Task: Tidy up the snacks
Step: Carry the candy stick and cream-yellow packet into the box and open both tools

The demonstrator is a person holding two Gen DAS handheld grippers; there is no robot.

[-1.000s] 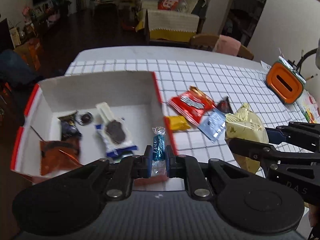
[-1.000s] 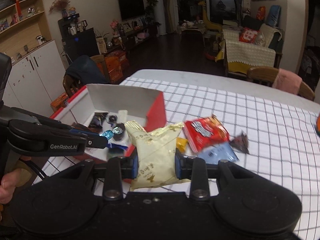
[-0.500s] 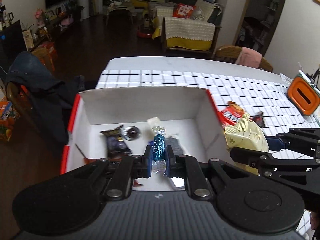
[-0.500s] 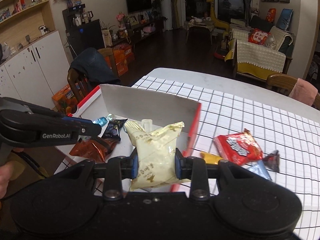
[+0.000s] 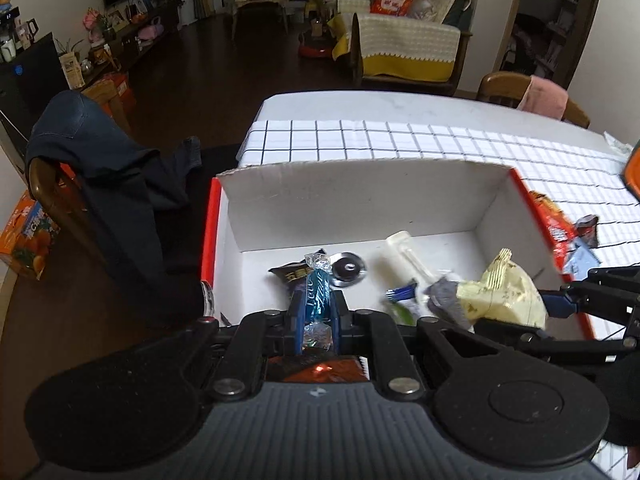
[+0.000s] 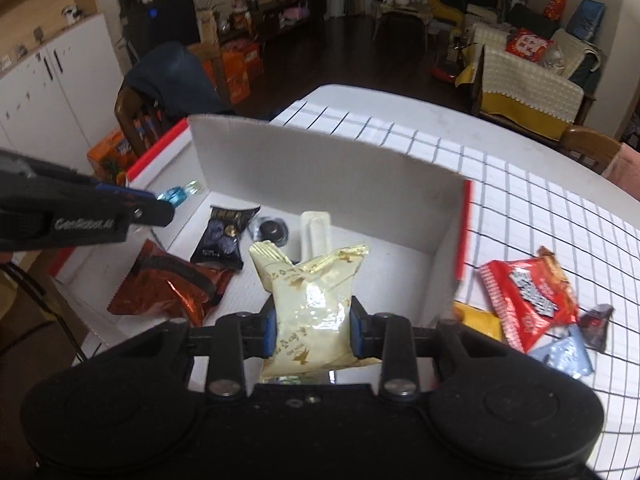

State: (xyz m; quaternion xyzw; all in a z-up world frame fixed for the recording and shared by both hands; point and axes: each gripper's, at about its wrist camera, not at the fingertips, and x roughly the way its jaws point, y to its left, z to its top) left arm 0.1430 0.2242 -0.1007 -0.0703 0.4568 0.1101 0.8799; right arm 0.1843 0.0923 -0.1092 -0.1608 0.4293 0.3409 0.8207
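A white cardboard box [image 5: 360, 196] with red edges [image 6: 320, 168] stands on the checked table. My left gripper [image 5: 316, 312] is shut on a blue-wrapped candy [image 5: 316, 292] and holds it above the box's near left part; the candy also shows in the right wrist view [image 6: 176, 195]. My right gripper [image 6: 312, 328] is shut on a pale yellow snack bag [image 6: 308, 304] above the box's near right part; the bag shows in the left wrist view [image 5: 504, 296]. Inside the box lie a dark packet [image 6: 224, 240], an orange-brown packet [image 6: 168, 292], a round dark sweet [image 6: 272, 230] and a white bar [image 6: 316, 232].
On the table right of the box lie a red packet [image 6: 528, 300], a yellow sweet [image 6: 480, 322], a pale blue packet [image 6: 564, 354] and a dark small packet [image 6: 598, 320]. A chair with a dark jacket [image 5: 104, 176] stands left of the table. An orange object [image 5: 632, 172] sits far right.
Both grippers have moved left with their snacks, from over the table beside the box to above the inside of the box. Neither grip has changed.
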